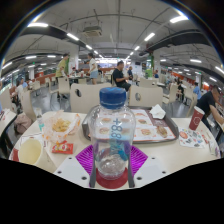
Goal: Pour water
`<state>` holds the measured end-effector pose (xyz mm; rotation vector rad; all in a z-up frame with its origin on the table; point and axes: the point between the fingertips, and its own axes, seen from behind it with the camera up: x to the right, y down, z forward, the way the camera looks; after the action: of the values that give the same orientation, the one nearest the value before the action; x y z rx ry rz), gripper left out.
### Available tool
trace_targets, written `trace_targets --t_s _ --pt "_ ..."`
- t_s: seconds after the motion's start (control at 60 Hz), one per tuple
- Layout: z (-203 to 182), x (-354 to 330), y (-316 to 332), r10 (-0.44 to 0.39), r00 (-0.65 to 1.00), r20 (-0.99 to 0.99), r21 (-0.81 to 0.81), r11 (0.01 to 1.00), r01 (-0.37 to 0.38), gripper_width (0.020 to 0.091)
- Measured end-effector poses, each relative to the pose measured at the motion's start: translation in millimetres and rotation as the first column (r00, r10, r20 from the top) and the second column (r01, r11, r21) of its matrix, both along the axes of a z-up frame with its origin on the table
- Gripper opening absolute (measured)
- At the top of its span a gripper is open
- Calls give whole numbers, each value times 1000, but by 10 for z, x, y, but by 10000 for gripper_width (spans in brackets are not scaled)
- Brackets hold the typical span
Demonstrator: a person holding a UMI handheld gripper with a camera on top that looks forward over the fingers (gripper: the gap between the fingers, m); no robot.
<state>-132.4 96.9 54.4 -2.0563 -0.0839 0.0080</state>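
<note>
From my remote seat I saw the water bottle [112, 135], clear with a blue cap, standing upright between the fingers; the gripper [112, 160] had both purple pads [88, 157] pressed against its lower sides, pinching it. Behind it lay a tray [160, 128] of food on the white table [175, 155]; a yellow cup [31, 150] stood to one side; people [119, 74] sat at tables far beyond.

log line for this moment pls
gripper: shut on water bottle | bottle: upright, blue cap on | tray: beyond | pour: not begun
</note>
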Motion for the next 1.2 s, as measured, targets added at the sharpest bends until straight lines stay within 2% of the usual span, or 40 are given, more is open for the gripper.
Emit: trace_targets --t_s 0.05,0.117,0.267,0.3,0.35,0.367,0.417,0.467,0.583,0.833,1.0,1.2 --pt "-7 17 -5 -27 999 -28 -2 1000 26 434" --pt "3 27 -6 -26 999 -31 3 1000 26 463" --pt "-28 29 -27 -36 999 -30 -31 999 35 579" --pt "-82 27 -75 -41 999 -36 -70 997 39 659" --pt "-84 11 -151 -46 997 -54 -100 994 40 831" --pt "-71 7 -181 -48 997 -59 -108 993 41 866" --pt "-12 26 -305 -67 996 -58 -134 989 59 824" --pt "85 43 -449 -87 995 -40 -149 986 80 851" --pt "335 -46 -949 -118 993 -12 -206 972 113 849" --pt "843 -466 -1929 -122 991 51 -259 957 131 847" --pt "1067 -644 -2164 -130 991 32 -247 960 133 848" --pt "1161 -662 -2232 -105 992 66 -238 964 118 849"
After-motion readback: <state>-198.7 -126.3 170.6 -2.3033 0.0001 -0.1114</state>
